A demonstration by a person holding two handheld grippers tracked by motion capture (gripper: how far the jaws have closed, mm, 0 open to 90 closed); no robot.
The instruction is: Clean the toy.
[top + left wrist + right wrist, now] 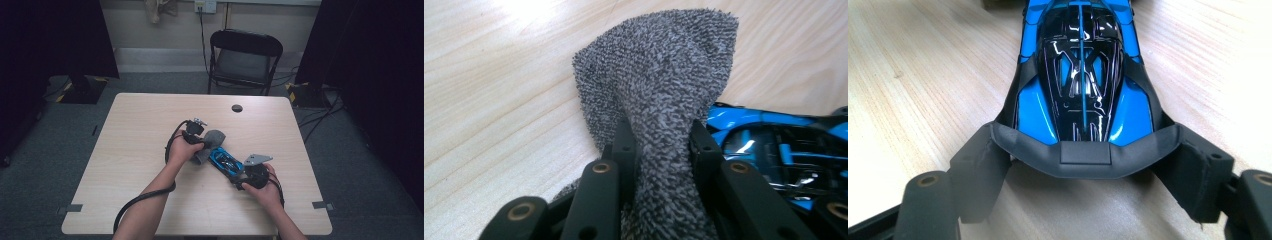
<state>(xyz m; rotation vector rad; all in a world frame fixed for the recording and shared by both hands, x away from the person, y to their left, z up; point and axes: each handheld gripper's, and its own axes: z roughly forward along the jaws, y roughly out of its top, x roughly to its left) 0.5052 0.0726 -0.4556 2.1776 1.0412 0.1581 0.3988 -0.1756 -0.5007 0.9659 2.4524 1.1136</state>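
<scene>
A blue and black toy car (226, 161) lies on the wooden table (145, 115), near its middle. My right gripper (241, 175) is shut on the car's dark grey rear wing; in the right gripper view the jaws clamp both ends of that wing (1085, 155), with the car (1080, 75) pointing away. My left gripper (202, 149) is shut on a grey terry cloth (212, 141). In the left gripper view the cloth (659, 75) bulges up between the jaws (661, 137), just beside the car (774, 145). The cloth touches the car's front end.
A black folding chair (243, 57) stands behind the table's far edge. A round dark cable hole (237, 108) sits in the tabletop near the back. Black cables trail from both grippers toward the front edge. Bare wood surrounds the car.
</scene>
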